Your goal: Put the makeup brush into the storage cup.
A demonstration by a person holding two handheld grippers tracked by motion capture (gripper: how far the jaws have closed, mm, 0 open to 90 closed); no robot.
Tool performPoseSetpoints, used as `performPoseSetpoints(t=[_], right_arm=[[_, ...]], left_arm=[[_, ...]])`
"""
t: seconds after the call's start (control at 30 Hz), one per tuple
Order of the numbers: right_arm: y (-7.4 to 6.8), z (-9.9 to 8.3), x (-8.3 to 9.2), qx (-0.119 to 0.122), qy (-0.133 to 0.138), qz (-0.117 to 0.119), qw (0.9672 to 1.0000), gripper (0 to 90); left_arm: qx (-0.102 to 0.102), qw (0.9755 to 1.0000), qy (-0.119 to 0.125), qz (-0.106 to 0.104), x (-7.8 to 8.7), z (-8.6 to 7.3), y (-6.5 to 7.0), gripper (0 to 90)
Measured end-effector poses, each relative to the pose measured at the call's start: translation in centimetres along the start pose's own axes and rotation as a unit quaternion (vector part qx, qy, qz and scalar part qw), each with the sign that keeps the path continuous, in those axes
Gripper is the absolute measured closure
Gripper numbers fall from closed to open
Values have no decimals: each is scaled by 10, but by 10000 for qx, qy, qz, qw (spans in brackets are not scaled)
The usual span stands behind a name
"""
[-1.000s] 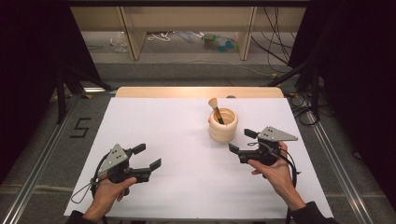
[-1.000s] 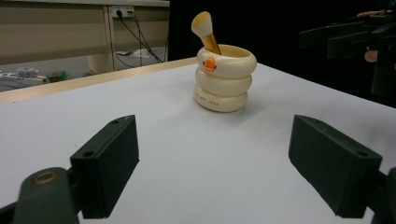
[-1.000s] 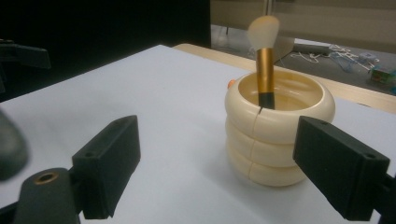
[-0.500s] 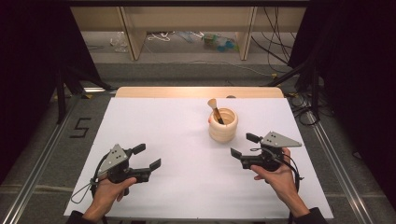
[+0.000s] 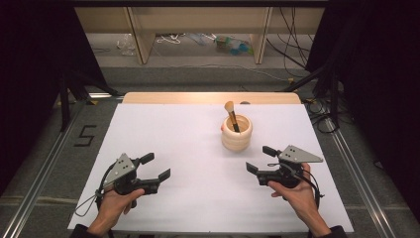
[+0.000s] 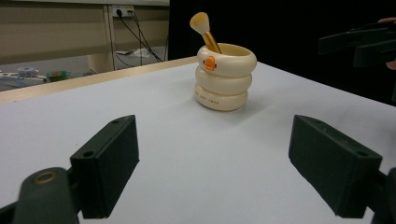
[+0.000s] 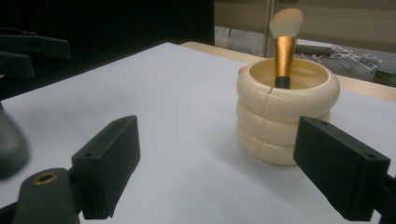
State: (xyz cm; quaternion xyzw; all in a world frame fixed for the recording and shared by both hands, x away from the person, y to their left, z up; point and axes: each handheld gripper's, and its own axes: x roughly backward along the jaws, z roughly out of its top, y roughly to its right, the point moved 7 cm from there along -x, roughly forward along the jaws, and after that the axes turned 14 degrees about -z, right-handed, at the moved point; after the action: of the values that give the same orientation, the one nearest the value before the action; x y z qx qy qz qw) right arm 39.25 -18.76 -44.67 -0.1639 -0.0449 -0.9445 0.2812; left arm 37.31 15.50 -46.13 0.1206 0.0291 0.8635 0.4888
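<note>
A cream ringed holder (image 5: 236,133) (image 6: 225,77) (image 7: 287,116) stands upright on the white table (image 5: 173,134), right of centre. A makeup brush (image 5: 231,114) (image 6: 205,31) (image 7: 285,44) with a gold ferrule leans inside it, bristles up. My left gripper (image 5: 155,167) (image 6: 224,170) is open near the front left, nothing between its jaws. My right gripper (image 5: 260,159) (image 7: 229,170) is open at the front right, just below and right of the holder, also holding nothing. A hand grips each one.
The white sheet covers a wooden tabletop (image 5: 208,97) whose far edge shows. Metal rails (image 5: 44,168) run along both sides on the floor. Wooden shelving legs (image 5: 141,34) and cables (image 5: 292,44) lie beyond the far edge. A "5" mark (image 5: 85,135) sits on the floor at left.
My right gripper has drawn back toward the table's front edge, away from the holder. The left gripper has stayed put.
</note>
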Motion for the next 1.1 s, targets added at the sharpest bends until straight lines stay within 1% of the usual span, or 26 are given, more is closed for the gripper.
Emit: performPoseSetpoints(t=[0.03,0.1,0.13,0.17,0.23,0.27,0.37,0.4,0.47,0.5,0.53,0.57,0.6,0.63,0.7,0.73,0.77,0.8,0.83,0.9,0.93,0.97,1.0,1.07,1.1], right_arm=[[0,-2,2,-17,-115,-14,9999,159],[0,-2,4,-21,-29,-80,10000,159],[0,-4,5,-45,-55,-58,10000,159],[0,-5,7,-28,-112,-33,9999,159],[0,-6,9,-36,-55,-53,10000,159],[-1,-7,11,-81,-100,-60,9999,159],[-1,-10,13,-102,-117,-58,9999,159],[-2,-11,15,-105,-176,-37,9998,158],[-3,-13,15,-86,-115,-15,9999,159],[-2,-15,16,17,-202,-94,9998,159],[-1,-16,16,29,-186,-106,9998,159],[-2,-16,17,11,-202,-64,9998,158],[-2,-17,17,-39,-198,-66,9998,159],[-3,-17,17,-68,-175,-55,9998,159],[-4,-17,18,-37,-159,8,9999,159],[-4,-18,20,-42,-234,-45,9997,159],[-4,-18,20,-36,-214,-58,9997,159],[-6,-18,21,-93,-215,22,9997,158],[-7,-19,22,-25,-227,9,9997,159],[-9,-19,21,-21,-146,39,9999,158],[-8,-20,22,34,-226,11,9997,159],[-8,-21,23,10,-271,38,9996,158],[-8,-21,23,-18,-293,34,9996,158],[-7,-23,21,27,-278,3,9996,158],[-6,-23,21,-4,-308,4,9995,158]], left_arm=[[-7,10000,-10,7,0,0,0,160],[0,10000,-15,4,1,0,0,160],[67,10000,6,19,0,0,1,161],[-5,10000,-10,13,1,0,0,160],[6,10000,6,10,1,0,0,160],[6,10000,4,11,1,0,0,160],[-6,10000,-16,16,1,0,0,160],[11,10000,-10,11,1,0,0,160],[-3,10000,-20,18,1,0,0,160],[-11,10000,-24,5,1,0,0,160],[-17,10000,-28,12,1,0,0,160],[-19,10000,-26,12,1,0,0,160],[37,10000,-11,18,1,-1,1,160],[22,10000,-13,18,1,-1,0,160],[-3,10000,-19,17,1,-1,0,160],[-4,10000,-20,17,1,-1,0,160],[-4,10000,-20,14,1,-1,0,160],[-4,10000,-22,15,1,-1,0,160],[-5,10000,-25,16,1,-1,0,160],[1,10000,-16,10,0,-1,0,160],[-17,10000,-17,-6,0,-1,0,160],[-13,10000,-25,7,0,-1,0,160],[-18,10000,-27,2,0,-1,0,160],[-14,10000,-24,4,0,-1,0,160],[-13,10000,-23,7,0,-1,0,160]])
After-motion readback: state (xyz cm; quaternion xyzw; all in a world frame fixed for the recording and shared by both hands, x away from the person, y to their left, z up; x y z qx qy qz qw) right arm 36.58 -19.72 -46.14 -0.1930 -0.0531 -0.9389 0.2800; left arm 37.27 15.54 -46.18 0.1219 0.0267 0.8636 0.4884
